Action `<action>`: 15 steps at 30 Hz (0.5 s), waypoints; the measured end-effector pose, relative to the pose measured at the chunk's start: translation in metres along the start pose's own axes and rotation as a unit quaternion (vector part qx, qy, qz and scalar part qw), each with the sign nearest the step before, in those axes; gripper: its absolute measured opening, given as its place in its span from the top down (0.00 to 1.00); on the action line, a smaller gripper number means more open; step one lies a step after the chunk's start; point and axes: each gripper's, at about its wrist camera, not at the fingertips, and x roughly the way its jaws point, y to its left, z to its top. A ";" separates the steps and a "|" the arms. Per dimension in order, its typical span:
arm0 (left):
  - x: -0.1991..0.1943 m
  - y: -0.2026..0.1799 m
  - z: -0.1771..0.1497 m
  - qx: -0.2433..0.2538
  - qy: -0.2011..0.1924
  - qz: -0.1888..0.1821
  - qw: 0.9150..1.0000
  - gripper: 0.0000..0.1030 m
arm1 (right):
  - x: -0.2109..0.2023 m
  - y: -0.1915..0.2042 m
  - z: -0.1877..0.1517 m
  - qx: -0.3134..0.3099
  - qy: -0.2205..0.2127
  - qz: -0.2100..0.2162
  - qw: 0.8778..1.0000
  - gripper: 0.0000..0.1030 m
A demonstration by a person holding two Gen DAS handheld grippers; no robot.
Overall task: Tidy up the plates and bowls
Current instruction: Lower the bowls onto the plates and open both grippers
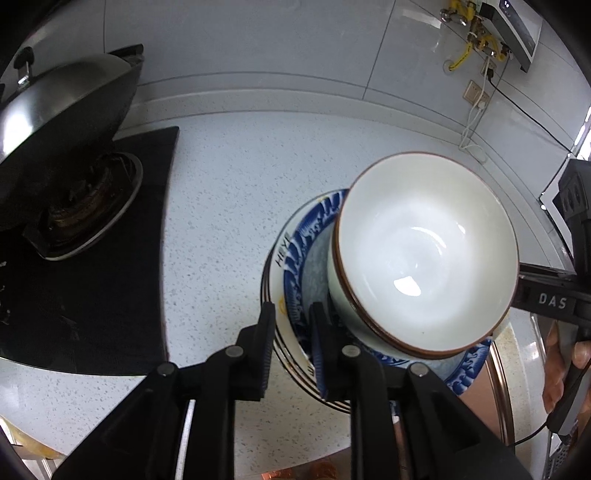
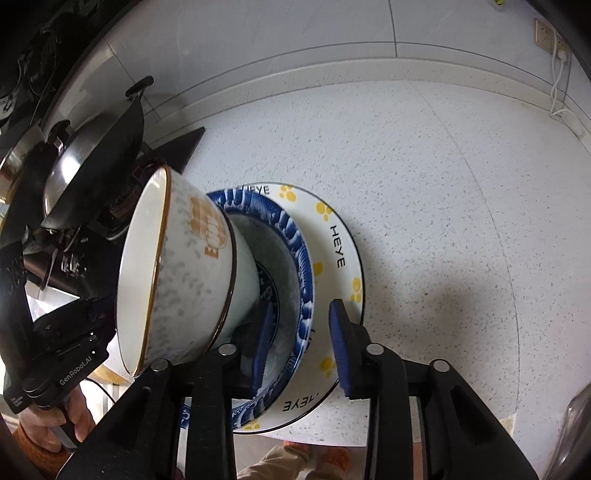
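Two nested white bowls with brown rims (image 1: 424, 251) (image 2: 192, 258) stand in a blue-rimmed dish (image 1: 299, 258) (image 2: 303, 258). The dish rests on a white plate printed HEYE (image 1: 275, 254) (image 2: 340, 236) at the counter's front edge. My left gripper (image 1: 291, 310) is open and straddles the stacked rims of dish and plate. My right gripper (image 2: 302, 305) is open too, with one finger inside the dish, the other over the plate, and the dish rim loose between them. Each gripper's body (image 1: 550, 299) (image 2: 70, 354) shows in the other's view, its fingers hidden behind the bowls.
A lidded wok (image 1: 62, 129) (image 2: 96, 147) sits on a black gas hob (image 1: 92, 295) to the left. The speckled counter (image 2: 443, 221) runs to a tiled wall with a socket and cable (image 1: 476, 96). A wall heater with pipes (image 1: 517, 33) hangs at the upper right. A person's hands (image 1: 561, 369) (image 2: 55, 424) hold the grippers.
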 end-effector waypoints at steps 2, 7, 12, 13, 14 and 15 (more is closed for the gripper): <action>-0.006 0.000 -0.001 0.000 -0.013 0.002 1.000 0.81 | -0.005 -0.003 0.000 0.003 -0.009 0.000 1.000 0.64; -0.022 -0.011 -0.002 0.028 -0.058 0.029 0.998 0.80 | -0.012 -0.004 0.001 0.002 -0.030 0.005 1.000 0.55; -0.029 -0.016 -0.004 0.024 -0.063 0.035 0.997 0.80 | -0.022 -0.003 -0.001 -0.009 -0.057 0.004 0.998 0.46; -0.030 -0.017 -0.005 0.021 -0.063 0.036 0.997 0.80 | -0.024 -0.003 -0.001 -0.009 -0.061 0.006 0.998 0.44; -0.031 -0.017 -0.006 0.017 -0.064 0.038 0.997 0.80 | -0.026 -0.004 0.000 -0.010 -0.066 0.009 0.998 0.43; -0.032 -0.017 -0.006 0.013 -0.064 0.039 0.997 0.80 | -0.029 -0.004 -0.001 -0.012 -0.070 0.011 0.997 0.41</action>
